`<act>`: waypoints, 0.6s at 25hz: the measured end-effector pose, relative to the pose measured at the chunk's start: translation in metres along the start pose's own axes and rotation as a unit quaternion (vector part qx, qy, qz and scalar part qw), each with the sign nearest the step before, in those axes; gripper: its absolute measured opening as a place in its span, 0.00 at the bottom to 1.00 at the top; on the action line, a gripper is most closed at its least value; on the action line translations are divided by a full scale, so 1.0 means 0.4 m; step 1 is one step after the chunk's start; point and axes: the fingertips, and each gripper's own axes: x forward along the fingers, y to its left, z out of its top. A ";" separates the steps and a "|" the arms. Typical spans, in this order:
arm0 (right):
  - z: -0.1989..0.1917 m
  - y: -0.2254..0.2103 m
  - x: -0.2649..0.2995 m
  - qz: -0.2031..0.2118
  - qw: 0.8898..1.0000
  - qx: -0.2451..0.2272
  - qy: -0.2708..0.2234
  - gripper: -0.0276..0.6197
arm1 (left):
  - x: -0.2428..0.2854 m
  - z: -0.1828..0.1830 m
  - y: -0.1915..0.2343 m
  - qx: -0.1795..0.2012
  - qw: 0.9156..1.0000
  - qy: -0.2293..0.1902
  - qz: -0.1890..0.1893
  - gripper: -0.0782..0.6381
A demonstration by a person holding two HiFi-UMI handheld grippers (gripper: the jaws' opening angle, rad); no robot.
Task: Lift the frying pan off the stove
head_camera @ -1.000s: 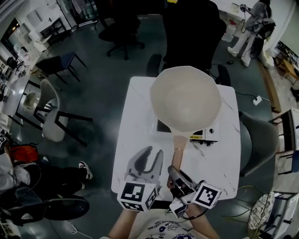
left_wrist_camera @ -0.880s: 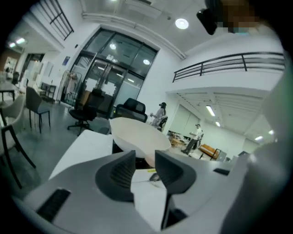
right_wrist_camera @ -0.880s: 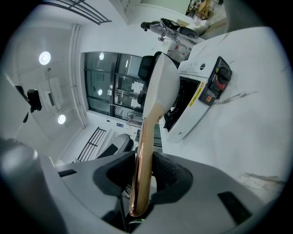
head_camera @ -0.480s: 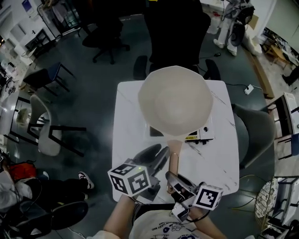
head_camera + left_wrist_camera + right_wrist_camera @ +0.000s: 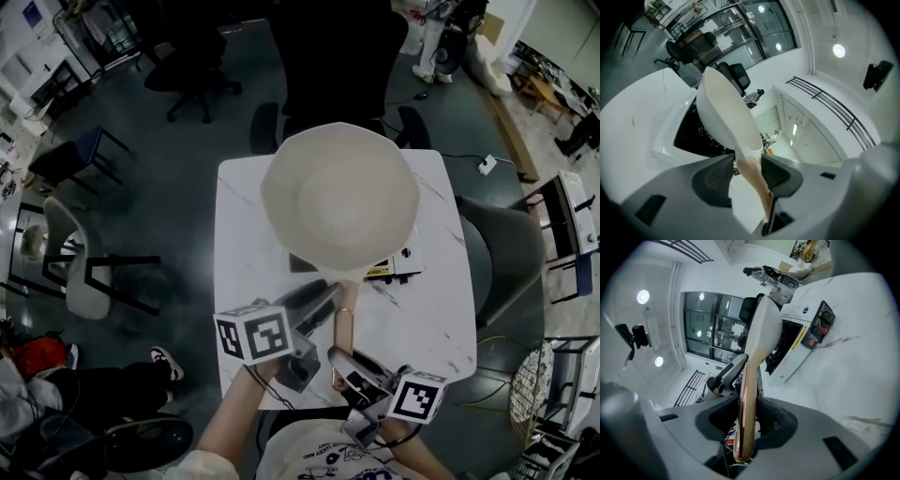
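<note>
Cream pan handle (image 5: 343, 323), clenched in right claw (image 5: 745, 413), left claw (image 5: 746, 171) released around it, gap hidden overhead

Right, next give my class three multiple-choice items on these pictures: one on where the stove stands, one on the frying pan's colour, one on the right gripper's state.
1. Where does the stove stand?
A. on the floor
B. on a chair
C. on the white table, under the frying pan

2. What colour is the frying pan's inside?
A. cream-white
B. black
C. red

3. What is the right gripper doing?
A. hanging open and empty
B. shut on the pan's handle
C. shut on the stove's knob

Answers:
1 C: in the head view the stove's edge pokes out below the pan, on the tabletop.
2 A: the head view looks into a pale bowl.
3 B: the right gripper view shows both pads pressed on the handle.
</note>
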 end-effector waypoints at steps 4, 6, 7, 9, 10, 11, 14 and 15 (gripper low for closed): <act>-0.008 -0.002 0.001 0.000 1.000 0.000 0.005 0.24 | 0.019 -0.007 0.003 -0.019 0.999 0.013 -0.023 0.34; -0.009 -0.001 0.001 0.000 1.000 -0.001 0.009 0.24 | 0.030 -0.009 0.001 -0.038 0.998 0.020 -0.039 0.34; -0.009 0.000 0.001 -0.001 1.000 -0.001 0.011 0.24 | 0.035 -0.009 -0.001 -0.047 0.998 0.023 -0.047 0.34; -0.008 0.003 0.003 0.000 1.000 0.001 0.014 0.24 | 0.043 -0.008 -0.004 -0.056 0.996 0.030 -0.059 0.34; -0.008 0.005 0.003 0.001 1.000 0.002 0.015 0.24 | 0.047 -0.008 -0.005 -0.059 0.996 0.033 -0.064 0.34; -0.008 0.006 0.003 0.002 1.000 0.002 0.016 0.24 | 0.052 -0.008 -0.006 -0.063 0.995 0.035 -0.070 0.34; -0.011 -0.001 -0.001 0.001 1.000 0.001 0.022 0.24 | 0.066 -0.011 -0.007 -0.076 0.993 0.038 -0.081 0.34; -0.012 -0.002 -0.001 0.001 1.000 0.002 0.024 0.24 | 0.070 -0.011 -0.008 -0.077 0.993 0.039 -0.083 0.34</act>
